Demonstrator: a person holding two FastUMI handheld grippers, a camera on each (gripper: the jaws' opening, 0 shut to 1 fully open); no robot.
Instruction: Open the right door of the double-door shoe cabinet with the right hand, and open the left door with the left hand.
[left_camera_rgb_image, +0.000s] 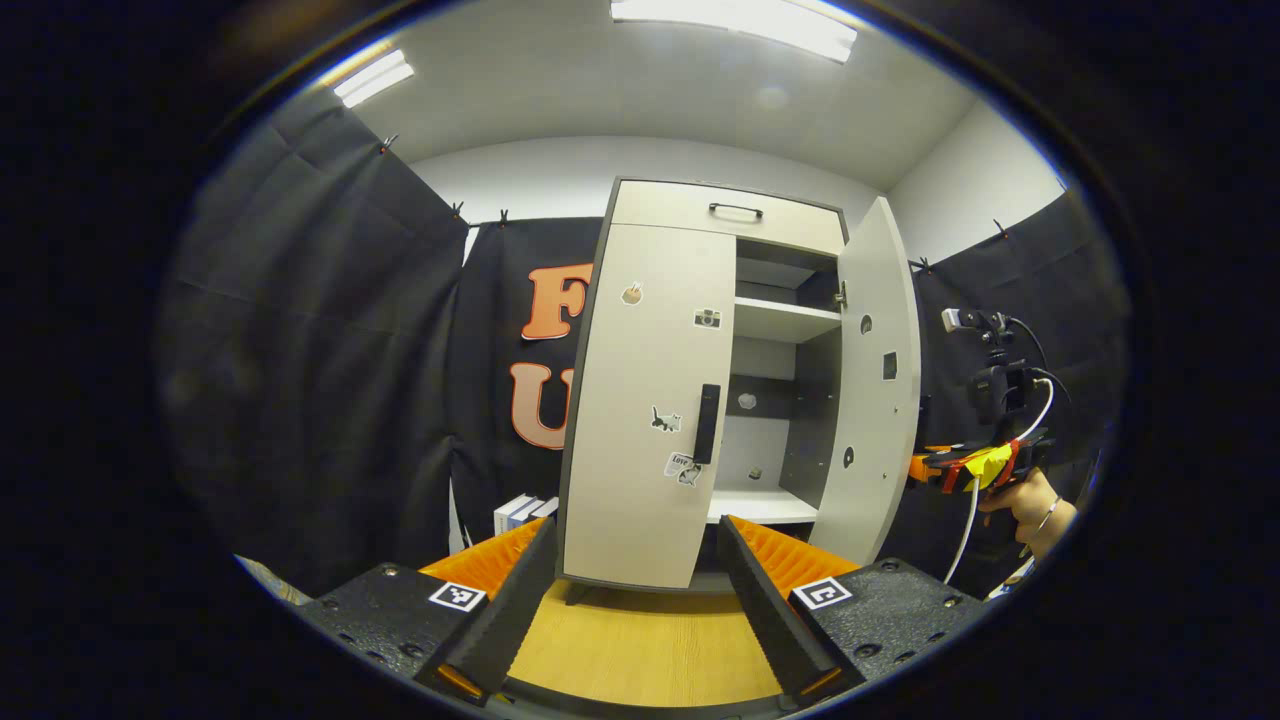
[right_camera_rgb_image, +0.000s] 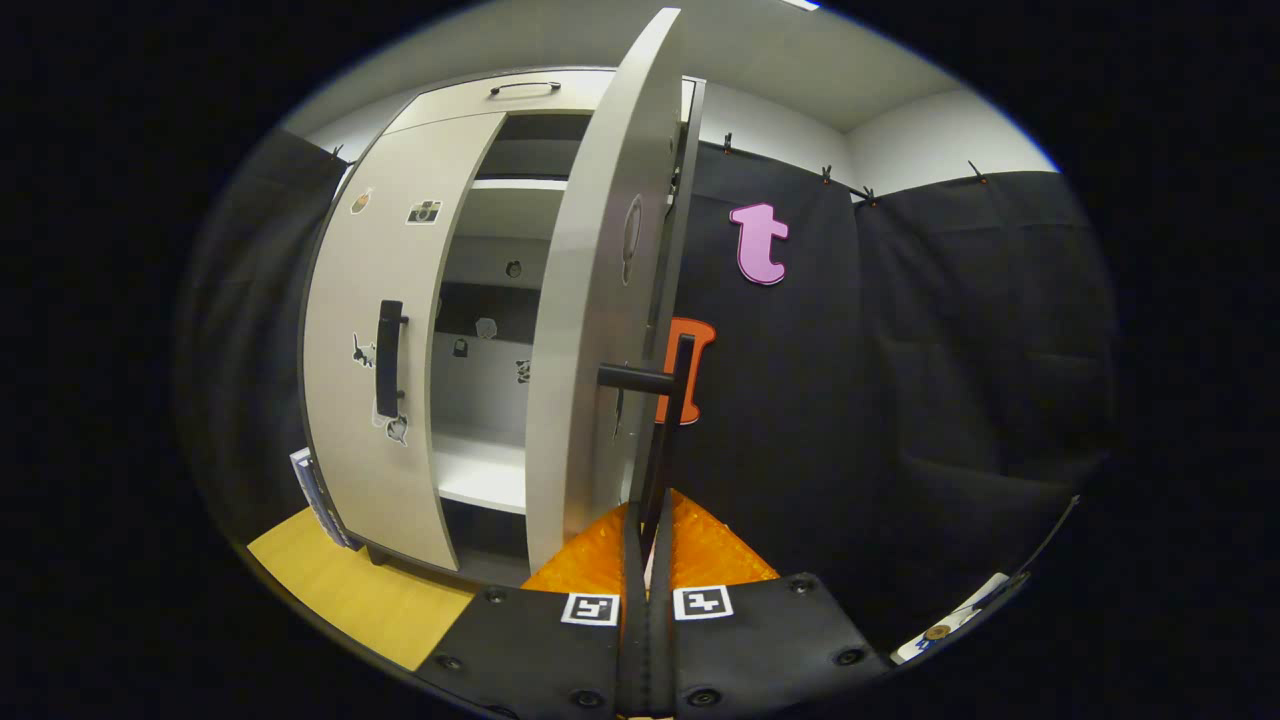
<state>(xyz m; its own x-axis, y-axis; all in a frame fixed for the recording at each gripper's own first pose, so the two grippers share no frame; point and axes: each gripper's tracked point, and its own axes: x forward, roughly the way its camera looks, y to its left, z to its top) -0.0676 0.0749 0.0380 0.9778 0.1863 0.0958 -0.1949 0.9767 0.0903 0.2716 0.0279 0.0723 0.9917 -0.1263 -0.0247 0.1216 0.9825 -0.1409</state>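
The tall pale-grey double-door shoe cabinet (left_camera_rgb_image: 700, 400) stands on the wooden yellow table (left_camera_rgb_image: 640, 640), in front of the left gripper (left_camera_rgb_image: 640, 600), whose fingers are spread wide w/ nothing between them. The left door (left_camera_rgb_image: 650, 400) is closed, its black bar handle (left_camera_rgb_image: 707, 423) untouched. The right door (right_camera_rgb_image: 590, 330) is swung open; the right gripper (right_camera_rgb_image: 648, 520) has its fingers clenched on that door's black handle (right_camera_rgb_image: 668, 420). White shelves (left_camera_rgb_image: 780, 320) show inside
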